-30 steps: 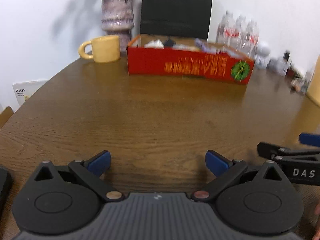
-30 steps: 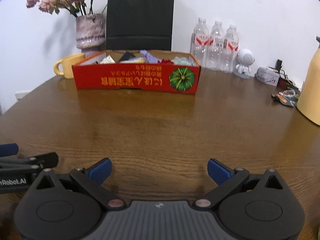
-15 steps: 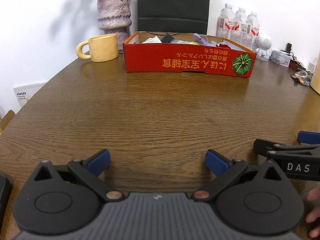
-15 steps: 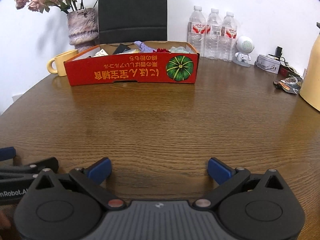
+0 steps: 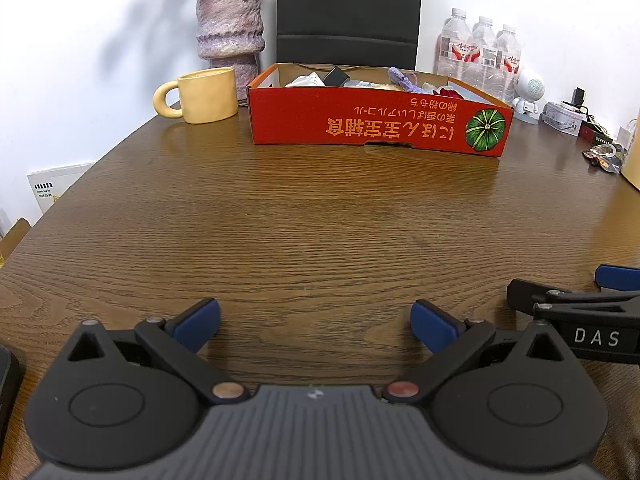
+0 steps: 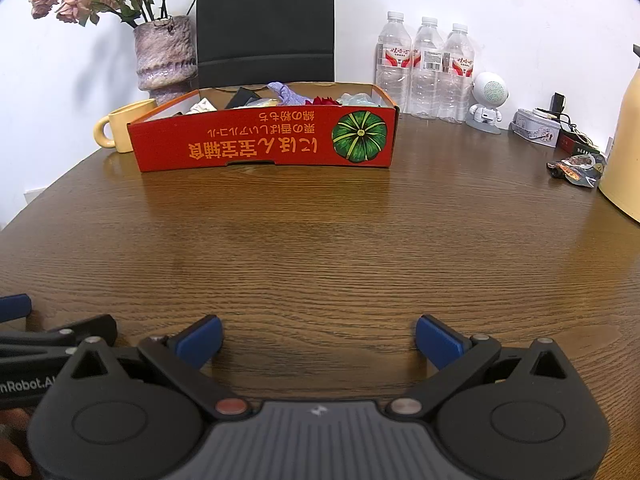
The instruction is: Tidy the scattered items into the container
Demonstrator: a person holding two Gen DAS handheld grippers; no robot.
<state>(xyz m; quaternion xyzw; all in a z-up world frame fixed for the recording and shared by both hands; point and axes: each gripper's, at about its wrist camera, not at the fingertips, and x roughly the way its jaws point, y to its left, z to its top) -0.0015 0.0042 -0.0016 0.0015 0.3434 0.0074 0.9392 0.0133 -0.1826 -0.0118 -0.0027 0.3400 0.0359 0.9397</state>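
Note:
A red cardboard box (image 5: pixel 376 126) with orange lettering and a green pumpkin picture stands at the far side of the round wooden table (image 5: pixel 320 220); it also shows in the right wrist view (image 6: pixel 264 142). Several small items lie inside it, among them a purple cloth (image 6: pixel 286 94) and a black object (image 5: pixel 336 76). My left gripper (image 5: pixel 315 322) is open and empty, low over the near table edge. My right gripper (image 6: pixel 318 338) is open and empty beside it. Each gripper shows at the edge of the other's view.
A yellow mug (image 5: pixel 202 96) and a purple vase (image 5: pixel 230 36) with dried flowers stand left of the box. Water bottles (image 6: pixel 426 68), a small white robot figure (image 6: pixel 486 102), a tin, snack wrappers (image 6: pixel 576 168) and a yellow jug (image 6: pixel 626 148) stand at the right. A black chair back (image 5: pixel 348 12) is behind.
Both grippers have tilted and shifted slightly, so the box sits a little lower and sharper in view. Their jaws have stayed open and empty.

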